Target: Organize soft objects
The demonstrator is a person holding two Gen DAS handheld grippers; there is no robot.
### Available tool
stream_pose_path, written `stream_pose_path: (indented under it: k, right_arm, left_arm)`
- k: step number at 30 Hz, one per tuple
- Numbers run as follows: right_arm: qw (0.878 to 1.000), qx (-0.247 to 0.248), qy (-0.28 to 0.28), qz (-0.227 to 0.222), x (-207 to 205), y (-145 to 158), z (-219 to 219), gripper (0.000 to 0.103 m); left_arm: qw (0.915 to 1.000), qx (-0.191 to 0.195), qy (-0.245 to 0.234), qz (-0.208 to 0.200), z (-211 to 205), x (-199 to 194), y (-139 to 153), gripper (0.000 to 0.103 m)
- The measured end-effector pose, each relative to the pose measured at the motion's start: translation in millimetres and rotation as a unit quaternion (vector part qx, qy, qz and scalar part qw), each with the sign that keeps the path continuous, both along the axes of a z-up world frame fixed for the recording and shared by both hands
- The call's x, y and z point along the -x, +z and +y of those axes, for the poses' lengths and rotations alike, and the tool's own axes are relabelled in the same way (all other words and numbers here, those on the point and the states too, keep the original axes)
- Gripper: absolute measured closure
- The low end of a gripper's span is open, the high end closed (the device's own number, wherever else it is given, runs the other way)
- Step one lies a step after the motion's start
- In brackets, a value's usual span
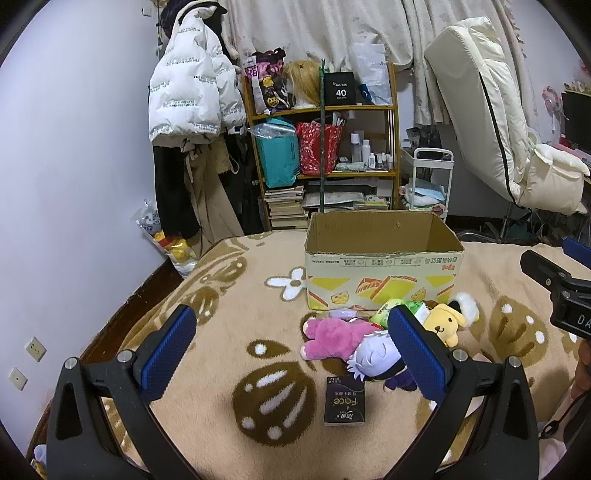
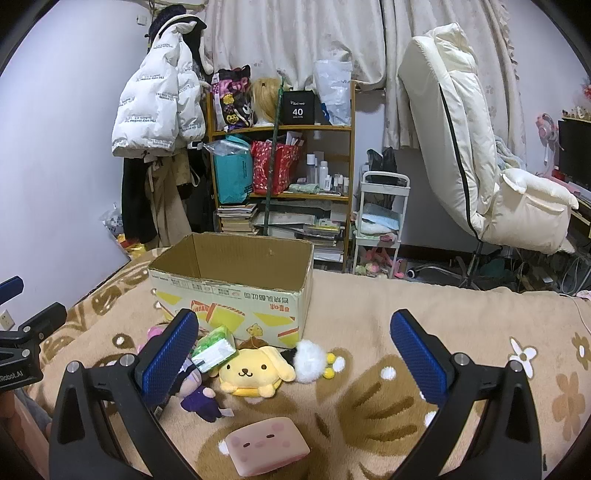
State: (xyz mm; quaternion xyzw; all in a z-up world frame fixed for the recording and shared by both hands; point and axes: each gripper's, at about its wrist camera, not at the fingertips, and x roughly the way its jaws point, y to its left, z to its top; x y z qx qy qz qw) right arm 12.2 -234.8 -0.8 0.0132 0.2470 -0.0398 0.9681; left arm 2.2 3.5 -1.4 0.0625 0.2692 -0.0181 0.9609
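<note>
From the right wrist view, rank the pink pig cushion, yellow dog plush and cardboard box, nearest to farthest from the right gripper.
1. Pink pig cushion, low, just left of centre.
2. Yellow dog plush, farther up, left of the right gripper midline.
3. Cardboard box, behind the plush.

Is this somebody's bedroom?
Probably a bedroom. Plush toys lie on a blanket like a bed's, coats hang by the wall, and a cluttered shelf stands under curtains.

The black shelf box (image 1: 340, 89) reads "40", the dark packet (image 1: 344, 401) "Face", the left tongs' body (image 2: 16, 374) "Robot.AI".
</note>
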Motion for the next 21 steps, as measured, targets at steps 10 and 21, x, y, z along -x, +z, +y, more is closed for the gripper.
stream_pose_path:
  k: [10, 21]
  right_arm:
    - [1.000, -0.001, 0.003, 0.015, -7, -3, 1, 0.000]
    - [1.000, 0.001, 0.004, 0.031, -12, -5, 3, 0.000]
  left_arm:
    - [0.9995, -0.001, -0.005, 0.030, -3, -17, -9, 0.001]
    - [0.9983, -0.012, -0.016, 0.054, -21, -39, -25, 0.001]
